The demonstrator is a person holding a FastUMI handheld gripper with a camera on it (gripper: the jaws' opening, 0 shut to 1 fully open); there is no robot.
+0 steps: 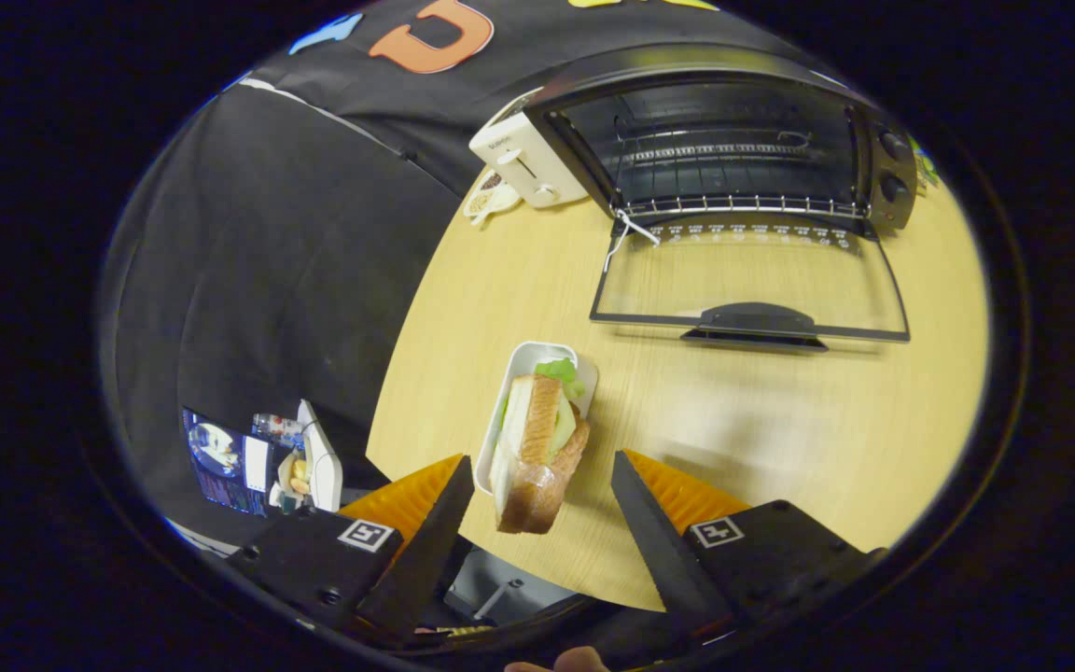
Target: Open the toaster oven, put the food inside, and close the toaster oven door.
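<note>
At about nine o'clock from our claw (542,485), off the edge of the bench (780,439), we see a small clutter with a screen (220,457) and a bottle (278,427); none of it bears on the job. Further up, at about eleven o'clock, a white pop-up toaster (523,163) stands on the bench just beside the toaster oven's left wall.

Our claw is released, its fingers spread wide and touching nothing. Between them, reaching toward twelve o'clock, lies the sandwich (537,443) in a shallow white tray (521,359). Its near end overhangs the tray toward us.

We judge the sandwich light but soft: the bread will crush under a hard squeeze, and the lettuce and filling could slide out if it tilts. The tray looks stiffer and smooth, so perhaps slippery. We would rather close gently across the sandwich's crusted long sides, near its middle, or else take the tray by its rim and carry both level.

At about one o'clock, well beyond the fingers, the toaster oven (733,131) stands with its glass door (752,280) dropped flat onto the bench, handle toward us. The wire rack (733,154) inside is bare. So opening looks done; loading and closing are left. The lowered door lies across our path and must be cleared from above.
</note>
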